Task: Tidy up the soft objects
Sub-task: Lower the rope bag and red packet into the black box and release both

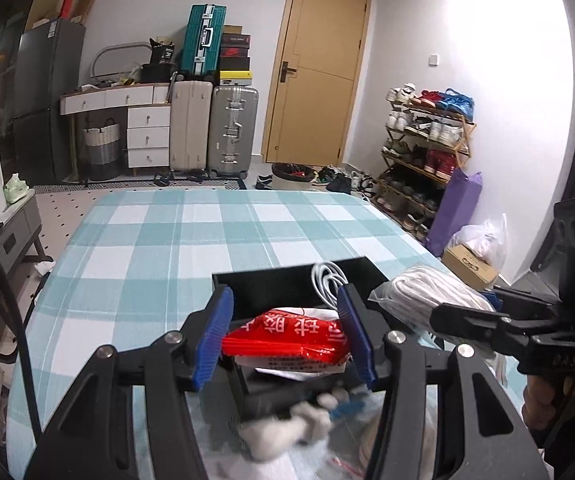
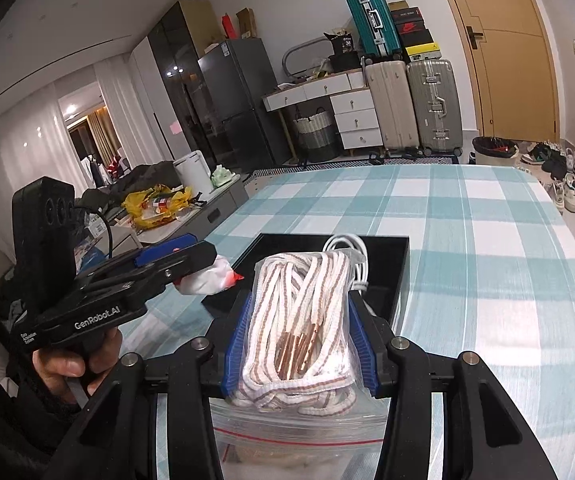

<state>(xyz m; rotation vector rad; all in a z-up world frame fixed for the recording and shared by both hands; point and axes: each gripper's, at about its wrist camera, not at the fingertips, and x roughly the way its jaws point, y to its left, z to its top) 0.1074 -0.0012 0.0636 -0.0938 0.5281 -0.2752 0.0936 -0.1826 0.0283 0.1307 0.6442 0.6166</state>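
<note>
Our left gripper [image 1: 285, 336] clamps a red plastic packet [image 1: 287, 338]; our right gripper [image 2: 297, 344] clamps a clear bag of white striped cord [image 2: 299, 320]. Blurred items [image 1: 287, 428] below are unclear.

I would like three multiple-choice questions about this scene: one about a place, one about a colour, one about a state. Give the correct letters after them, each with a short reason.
1. Where does the white cable lie?
A. in the black tray
B. on the floor
C. on the shoe rack

2. What colour is the packet between the left gripper's pads?
A. green
B. red
C. yellow

3. What is the state of the right gripper?
A. open and empty
B. shut on the bag of striped laces
C. shut on a suitcase

Answers:
1 A: the cable coils inside the black tray.
2 B: the wrapper is red with white print.
3 B: both pads press the bag of striped laces.
</note>
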